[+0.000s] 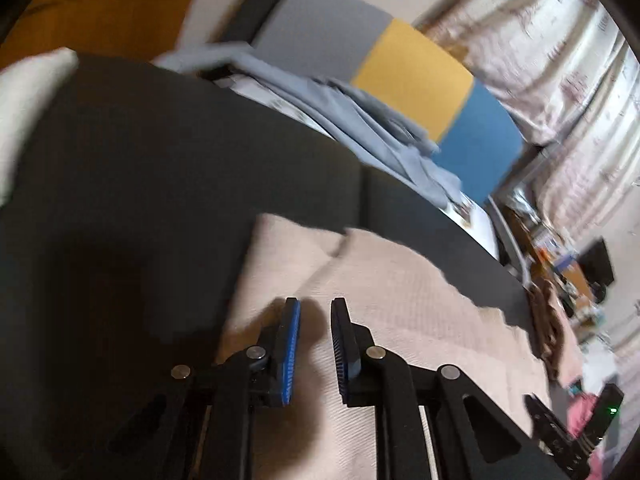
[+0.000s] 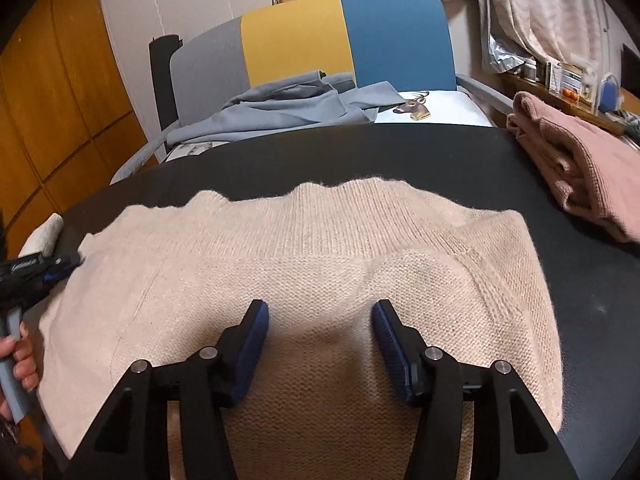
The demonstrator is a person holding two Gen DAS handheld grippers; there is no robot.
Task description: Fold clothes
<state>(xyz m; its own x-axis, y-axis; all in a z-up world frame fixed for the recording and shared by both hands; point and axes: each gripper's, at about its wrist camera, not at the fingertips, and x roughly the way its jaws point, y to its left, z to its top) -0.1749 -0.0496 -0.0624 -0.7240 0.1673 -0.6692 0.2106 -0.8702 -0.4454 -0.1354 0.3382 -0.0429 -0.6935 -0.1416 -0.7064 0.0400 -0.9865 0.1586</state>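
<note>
My right gripper (image 2: 320, 322) gapes empty over the sweater (image 2: 304, 248); my left gripper (image 1: 315, 316), narrowly parted, holds nothing.

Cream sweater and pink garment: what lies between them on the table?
Only bare black table. The right wrist view shows the cream sweater and the pink garment lying apart, with nothing in the gap.

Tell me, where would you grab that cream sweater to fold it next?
Probably the far right corner of the cream sweater. It lies flat on the dark table, and that corner sits free with bare table around it. The open right gripper could come from the right, one finger sliding under the edge.
</note>
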